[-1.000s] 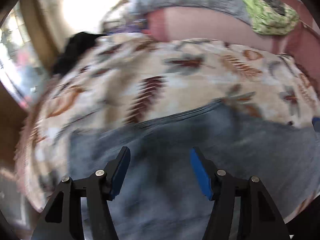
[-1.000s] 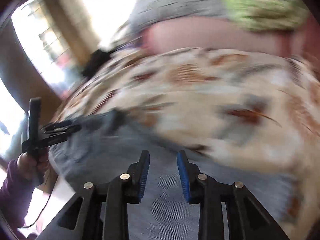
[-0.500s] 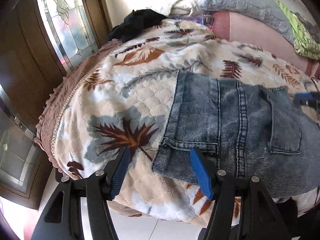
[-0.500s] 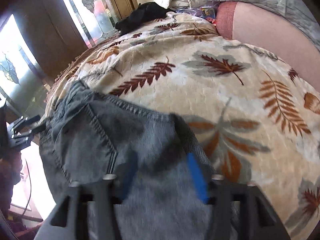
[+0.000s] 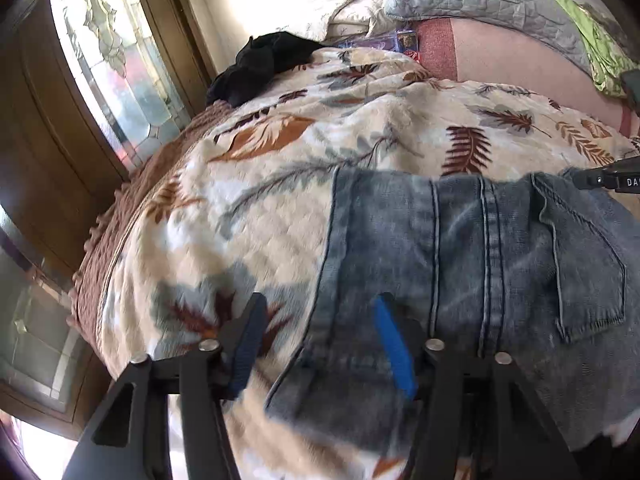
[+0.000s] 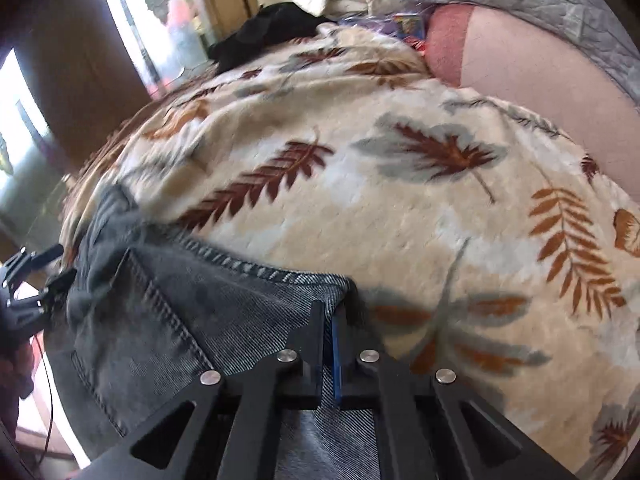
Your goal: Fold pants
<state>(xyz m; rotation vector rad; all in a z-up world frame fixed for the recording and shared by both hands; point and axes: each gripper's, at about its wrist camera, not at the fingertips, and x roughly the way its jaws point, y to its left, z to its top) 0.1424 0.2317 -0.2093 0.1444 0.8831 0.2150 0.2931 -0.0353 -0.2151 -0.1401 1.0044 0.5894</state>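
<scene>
While jeans (image 5: 472,264) fill lower right of left wrist view on leaf-print blanket (image 5: 248,184), left gripper (image 5: 320,344) jaws closing, straddling denim corner, not pinching. Right wrist view: right gripper (image 6: 330,336) clamped tight on jeans' edge, lower centre.

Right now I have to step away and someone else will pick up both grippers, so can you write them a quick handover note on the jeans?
Right gripper: jaws shut on the jeans at a corner of the denim.
Left gripper: jaws closing, straddling the jeans' other edge, pads not yet pressing.
Jeans lie spread on the leaf-print blanket, back pocket facing up.
Done: one corner gripped.
Left: grip the other corner, then fold.
</scene>
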